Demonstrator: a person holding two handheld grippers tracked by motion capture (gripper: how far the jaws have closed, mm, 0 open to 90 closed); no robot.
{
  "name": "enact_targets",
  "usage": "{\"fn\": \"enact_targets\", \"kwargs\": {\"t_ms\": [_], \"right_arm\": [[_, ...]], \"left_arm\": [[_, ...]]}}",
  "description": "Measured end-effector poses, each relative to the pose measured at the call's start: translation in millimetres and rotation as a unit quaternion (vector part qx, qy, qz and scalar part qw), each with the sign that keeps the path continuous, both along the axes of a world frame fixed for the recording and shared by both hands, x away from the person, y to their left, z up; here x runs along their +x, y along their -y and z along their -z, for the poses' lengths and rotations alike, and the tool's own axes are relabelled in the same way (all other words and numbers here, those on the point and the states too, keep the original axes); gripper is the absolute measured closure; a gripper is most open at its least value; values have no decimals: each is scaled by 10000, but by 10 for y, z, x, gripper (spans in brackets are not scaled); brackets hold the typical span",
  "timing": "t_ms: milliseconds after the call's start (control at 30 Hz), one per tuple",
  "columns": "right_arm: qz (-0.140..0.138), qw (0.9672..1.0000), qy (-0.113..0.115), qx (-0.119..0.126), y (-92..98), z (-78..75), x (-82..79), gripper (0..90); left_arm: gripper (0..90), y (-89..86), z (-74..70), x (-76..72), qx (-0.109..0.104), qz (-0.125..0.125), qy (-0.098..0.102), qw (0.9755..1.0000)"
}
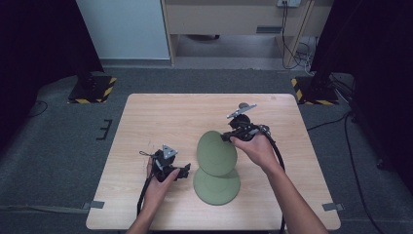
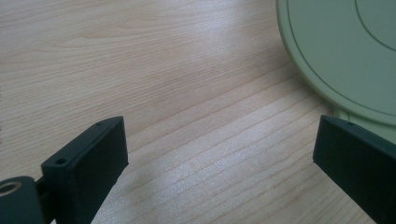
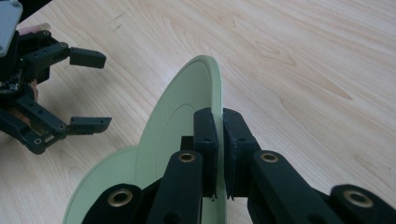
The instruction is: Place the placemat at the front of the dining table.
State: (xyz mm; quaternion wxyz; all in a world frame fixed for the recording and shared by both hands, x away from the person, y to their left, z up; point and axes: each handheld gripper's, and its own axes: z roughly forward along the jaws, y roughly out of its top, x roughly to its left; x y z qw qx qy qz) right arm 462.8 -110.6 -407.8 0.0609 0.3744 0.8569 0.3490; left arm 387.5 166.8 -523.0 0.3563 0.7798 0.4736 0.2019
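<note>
Count: two plates, two grippers, one table.

Nearest, low centre of the high view, the flat plate [image 1: 216, 186] lies on the wooden table [image 1: 146, 117]: round, pale sage green, matte, unmarked.

To its left, lower left of centre, the left gripper [image 1: 186, 171] sits in the person's left hand [image 1: 158, 183], close over the table. Jaws spread wide, nothing between them; in the left gripper view bare wood grain runs between the two black pads, and a plate rim curves across the upper right corner of that frame.

Just above the flat plate in the high view, centre frame, the raised plate [image 1: 216, 152] is tipped up on edge, its lower rim overlapping the flat plate; whether the two touch cannot be told. Same green, same round form. In the right gripper view [image 3: 180, 121] it shows a faint concentric ring inside the rim.

Right of centre, the right gripper [image 1: 227, 137], held in the right hand [image 1: 258, 148], is clamped on the raised plate's rim. In the right gripper view the two pads pinch the thin edge between them.

Farther off: grey floor [image 1: 58, 146].
</note>
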Motion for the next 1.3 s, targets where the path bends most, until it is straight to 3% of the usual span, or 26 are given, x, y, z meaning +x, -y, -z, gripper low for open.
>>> {"fn": "enact_targets", "kwargs": {"t_ms": [400, 833, 1033, 1300], "right_arm": [[60, 9999, 101, 55, 21, -130, 34, 858], [257, 9991, 169, 280, 95, -238, 121, 858], [416, 9986, 237, 242, 140, -272, 194, 859], [559, 9972, 235, 438, 133, -288, 332, 859]], "left_arm": [[25, -16, -12, 2, -5, 2, 2, 10000], [25, -23, 1, 6, -11, 13, -27, 10000], [25, -34, -1, 11, -32, 0, -20, 10000], [26, -45, -12, 7, -79, -25, 3, 10000]]}}
